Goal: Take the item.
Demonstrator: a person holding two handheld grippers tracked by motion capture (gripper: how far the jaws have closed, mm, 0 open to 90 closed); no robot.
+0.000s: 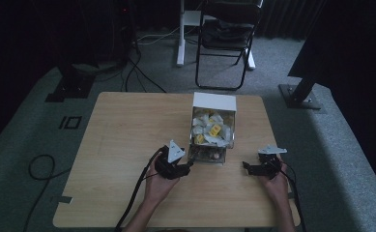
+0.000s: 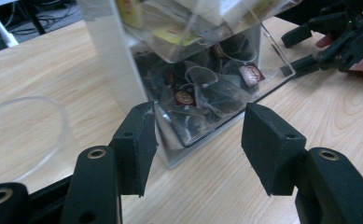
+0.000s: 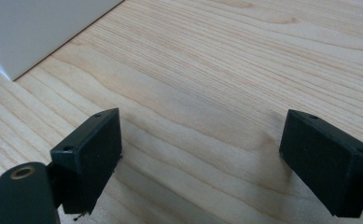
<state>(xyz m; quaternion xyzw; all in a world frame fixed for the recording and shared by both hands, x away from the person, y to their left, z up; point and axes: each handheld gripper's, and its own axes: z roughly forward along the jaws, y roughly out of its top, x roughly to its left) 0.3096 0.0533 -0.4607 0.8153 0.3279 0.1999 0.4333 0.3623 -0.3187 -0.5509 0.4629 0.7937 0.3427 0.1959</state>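
The step in hand looks like the approach to the clear box (image 1: pixel 210 131) of tea bags, which stands right of centre in the high view on the wooden table (image 1: pixel 127 125); the left gripper (image 1: pixel 188 166) sits at the box's lower left corner, jaws about half open and holding nothing, with the corner just ahead of the gap rather than pinched; the right gripper (image 1: pixel 246 166) rests at lower right, apart from the box, jaws wide and empty; next, I judge, the left must ease forward until its pads straddle the wall or a sachet, then close; the left gripper view shows the dark sachets (image 2: pixel 202 88) in the lower compartment, which the high view blurs; the right gripper view shows bare wood between its pads (image 3: pixel 90 154)
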